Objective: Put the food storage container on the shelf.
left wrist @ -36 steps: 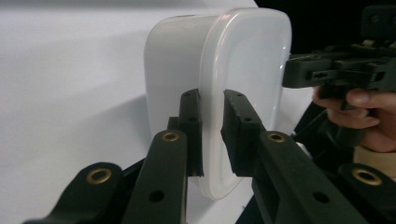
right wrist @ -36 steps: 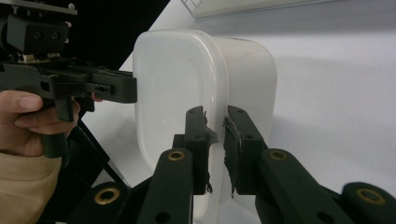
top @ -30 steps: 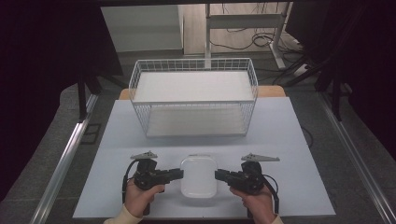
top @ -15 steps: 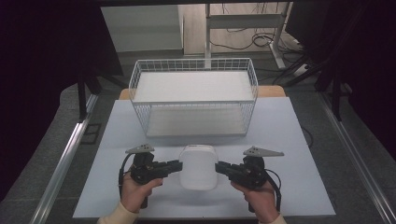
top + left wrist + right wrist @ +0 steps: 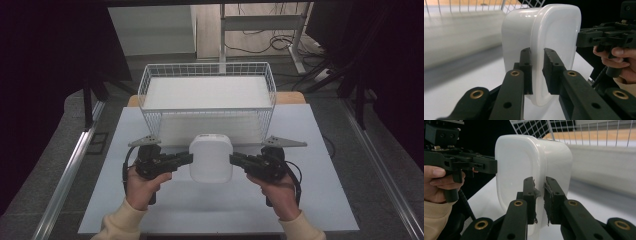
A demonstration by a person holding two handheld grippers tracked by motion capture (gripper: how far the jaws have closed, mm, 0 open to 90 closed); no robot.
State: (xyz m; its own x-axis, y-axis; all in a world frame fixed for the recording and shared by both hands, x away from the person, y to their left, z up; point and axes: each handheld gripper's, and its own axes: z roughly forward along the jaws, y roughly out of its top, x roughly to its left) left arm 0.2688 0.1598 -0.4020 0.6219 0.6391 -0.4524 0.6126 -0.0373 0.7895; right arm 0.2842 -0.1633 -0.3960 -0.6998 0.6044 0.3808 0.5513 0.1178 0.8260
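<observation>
Two grippers hold one white plastic container above the table.

The left gripper (image 5: 186,159) has its jaws nearly closed on the rim of the white lidded container (image 5: 210,159), and the right gripper (image 5: 236,160) pinches the opposite rim the same way, so the tub hangs between them, clear of the white table (image 5: 320,200) and just in front of the wire basket (image 5: 207,95). The left gripper view brings out the raised lip (image 5: 537,62) caught between its pads (from above this is too small to make out), with the other hand (image 5: 617,62) beyond. The right gripper view shows frayed pad edges (image 5: 545,188). In the high view the basket holds a white liner. The container's contents cannot be seen.
</observation>
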